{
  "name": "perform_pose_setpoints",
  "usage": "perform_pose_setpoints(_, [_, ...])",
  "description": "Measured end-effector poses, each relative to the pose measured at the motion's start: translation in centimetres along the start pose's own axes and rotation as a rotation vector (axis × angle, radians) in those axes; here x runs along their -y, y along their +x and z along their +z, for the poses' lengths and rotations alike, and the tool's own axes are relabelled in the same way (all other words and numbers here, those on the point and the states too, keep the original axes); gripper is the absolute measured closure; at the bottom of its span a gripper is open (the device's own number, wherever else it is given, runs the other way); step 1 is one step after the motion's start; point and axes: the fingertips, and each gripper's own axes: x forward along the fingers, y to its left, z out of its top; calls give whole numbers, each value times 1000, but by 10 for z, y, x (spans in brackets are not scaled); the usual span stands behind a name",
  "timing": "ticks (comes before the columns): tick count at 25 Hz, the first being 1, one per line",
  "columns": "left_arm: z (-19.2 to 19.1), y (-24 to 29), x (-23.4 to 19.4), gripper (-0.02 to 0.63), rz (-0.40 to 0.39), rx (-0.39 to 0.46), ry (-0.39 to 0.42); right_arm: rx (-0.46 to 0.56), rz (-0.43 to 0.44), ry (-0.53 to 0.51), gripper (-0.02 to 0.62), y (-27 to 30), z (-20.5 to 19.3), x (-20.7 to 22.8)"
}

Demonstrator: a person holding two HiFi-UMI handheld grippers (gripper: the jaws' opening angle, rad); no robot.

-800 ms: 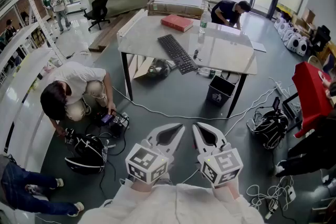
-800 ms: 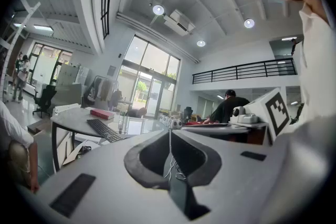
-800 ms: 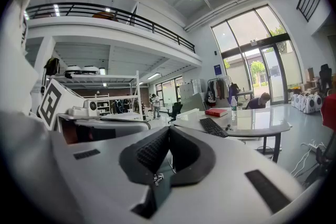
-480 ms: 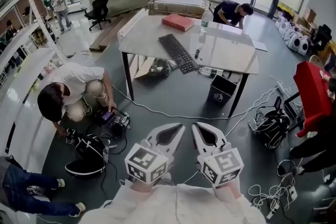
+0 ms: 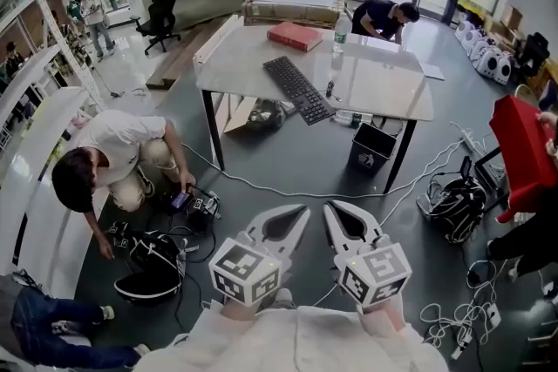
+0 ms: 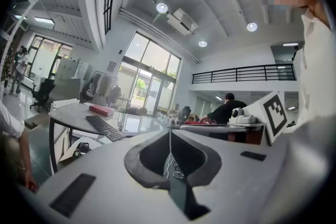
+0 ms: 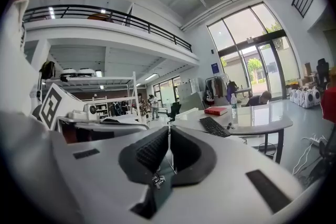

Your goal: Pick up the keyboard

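Observation:
A black keyboard (image 5: 299, 89) lies slantwise on a glass-topped table (image 5: 384, 91) well ahead of me; it also shows in the left gripper view as the keyboard (image 6: 105, 127) and in the right gripper view as the keyboard (image 7: 214, 126). My left gripper (image 5: 302, 210) and right gripper (image 5: 327, 206) are held side by side close to my chest, far short of the table. Both are shut with nothing between their fingers.
A red book (image 5: 295, 37), a water bottle (image 5: 339, 30) and a small dark item (image 5: 329, 89) share the table. A bin (image 5: 370, 149) stands under it. A person (image 5: 109, 157) crouches at left among bags and cables (image 5: 288, 190); another person (image 5: 381, 18) bends behind the table.
The view has shifted slightly; the crouching person at left has moved a little lower in frame. Both grippers stay shut in the same place near my chest.

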Motion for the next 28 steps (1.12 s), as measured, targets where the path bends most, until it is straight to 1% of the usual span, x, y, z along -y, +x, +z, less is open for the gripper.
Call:
perform_pose_setpoints(5, [1, -1, -14, 588, -28, -3, 5, -16, -27, -6, 563, 16, -5, -3])
perform_pose_setpoints(11, [-2, 6, -35, 586, -70, -30, 23, -6, -60, -4, 563, 34, -4, 1])
perform_pose_setpoints(15, [-3, 16, -59, 587, -67, -37, 12, -15, -70, -6, 563, 47, -4, 9])
perform_pose_setpoints(21, [-6, 40, -86, 587, -69, -49, 3, -17, -71, 8, 563, 82, -3, 34])
perform_pose_setpoints(24, [-3, 63, -105, 586, -66, -53, 4, -7, -62, 9, 563, 107, 2, 55])
perform_pose_setpoints(28, [10, 102, -137, 586, -50, -48, 1, -9, -46, 6, 563, 144, 15, 89])
